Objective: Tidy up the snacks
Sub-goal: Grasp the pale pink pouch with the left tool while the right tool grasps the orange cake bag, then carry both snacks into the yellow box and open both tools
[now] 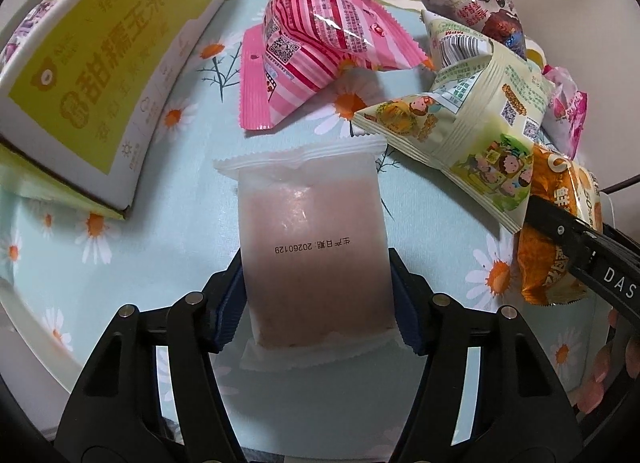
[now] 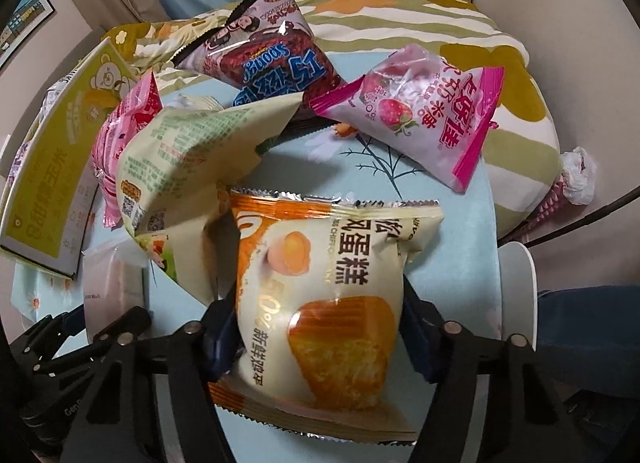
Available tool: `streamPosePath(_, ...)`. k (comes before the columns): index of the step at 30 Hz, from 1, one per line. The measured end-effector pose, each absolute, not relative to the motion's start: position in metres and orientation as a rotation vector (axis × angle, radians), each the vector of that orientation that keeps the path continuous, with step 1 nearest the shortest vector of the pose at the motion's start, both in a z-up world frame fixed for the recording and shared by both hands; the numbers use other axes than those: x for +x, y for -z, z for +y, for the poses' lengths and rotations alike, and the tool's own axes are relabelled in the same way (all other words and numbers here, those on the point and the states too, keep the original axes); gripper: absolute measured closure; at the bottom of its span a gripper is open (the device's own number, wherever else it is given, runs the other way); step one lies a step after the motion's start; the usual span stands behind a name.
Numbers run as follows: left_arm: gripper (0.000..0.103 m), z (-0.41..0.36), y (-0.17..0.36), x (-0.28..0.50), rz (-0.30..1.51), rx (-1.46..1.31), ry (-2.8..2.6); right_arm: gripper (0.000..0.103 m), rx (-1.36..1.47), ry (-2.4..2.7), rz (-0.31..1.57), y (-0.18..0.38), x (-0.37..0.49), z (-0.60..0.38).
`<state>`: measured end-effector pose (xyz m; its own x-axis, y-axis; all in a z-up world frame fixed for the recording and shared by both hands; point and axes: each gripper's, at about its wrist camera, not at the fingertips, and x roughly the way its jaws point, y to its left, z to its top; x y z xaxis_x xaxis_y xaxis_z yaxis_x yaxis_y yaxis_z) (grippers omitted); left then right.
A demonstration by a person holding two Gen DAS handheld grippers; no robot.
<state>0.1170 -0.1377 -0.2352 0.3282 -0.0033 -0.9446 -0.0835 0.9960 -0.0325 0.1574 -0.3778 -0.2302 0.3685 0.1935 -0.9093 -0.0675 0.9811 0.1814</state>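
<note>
My left gripper is shut on a frosted white packet with pink filling, gripping its sides just above the daisy tablecloth. My right gripper is shut on an orange and cream chiffon cake packet; this packet shows at the right of the left wrist view. Loose snacks lie beyond: a pink striped packet, a pale green cartoon packet, a chocolate cake packet and a strawberry packet. A yellow-green carton lies at the left.
The table is small and round, with a striped floral cushion behind it. A white rounded chair back stands at the right. The right gripper's black body reaches into the left wrist view.
</note>
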Motion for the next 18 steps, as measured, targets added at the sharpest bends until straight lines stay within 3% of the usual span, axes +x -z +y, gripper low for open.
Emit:
streamPosePath(8, 0.041, -0.136, 0.205, 0.117, 1.177, -0.081, -0.026, 0.043, 0.117, -0.167, 1.167, 0.216, 0.142, -0.383)
streamPosePath(18, 0.041, -0.126, 0.121, 0.108, 0.993, -0.113, -0.002, 0.043, 0.127, -0.168, 1.03, 0.148, 0.128, -0.389)
